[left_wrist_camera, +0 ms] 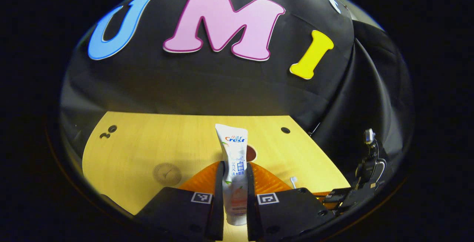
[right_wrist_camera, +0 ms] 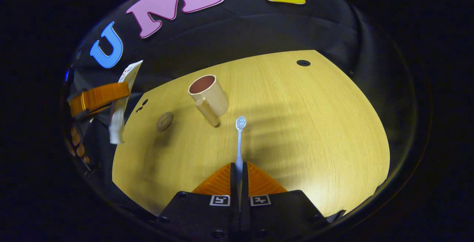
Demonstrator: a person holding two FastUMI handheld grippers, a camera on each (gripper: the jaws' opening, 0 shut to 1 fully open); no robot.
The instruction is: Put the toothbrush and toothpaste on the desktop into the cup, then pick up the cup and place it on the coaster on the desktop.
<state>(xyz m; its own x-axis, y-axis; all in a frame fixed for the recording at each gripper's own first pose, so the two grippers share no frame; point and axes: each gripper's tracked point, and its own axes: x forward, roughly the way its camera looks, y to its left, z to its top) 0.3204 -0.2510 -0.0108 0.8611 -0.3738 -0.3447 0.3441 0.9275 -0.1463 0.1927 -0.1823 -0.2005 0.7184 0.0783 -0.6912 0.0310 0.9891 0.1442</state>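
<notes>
My left gripper (left_wrist_camera: 235, 177) is shut on a white toothpaste tube (left_wrist_camera: 233, 149), which stands upright between the orange fingers with its cap end down. Most of the cup (left_wrist_camera: 253, 155) is hidden behind the tube. In the right gripper view the beige cup (right_wrist_camera: 208, 95) stands upright on the desk, handle toward me, nothing inside. My right gripper (right_wrist_camera: 239, 173) is shut on the handle of a white toothbrush (right_wrist_camera: 240, 138) whose bristle head points at the cup. The round coaster (right_wrist_camera: 164, 121) lies left of the cup. The left gripper (right_wrist_camera: 98, 97) holds the toothpaste (right_wrist_camera: 120, 105) above the desk's left edge.
The yellow wooden desk (right_wrist_camera: 314, 131) has cable holes at the back right (right_wrist_camera: 303, 63) and the back left (left_wrist_camera: 109, 131). Fingers of a hand (right_wrist_camera: 77, 147) show below the left gripper. The coaster (left_wrist_camera: 167, 174) lies to the left in the left gripper view. Black cloth walls the booth.
</notes>
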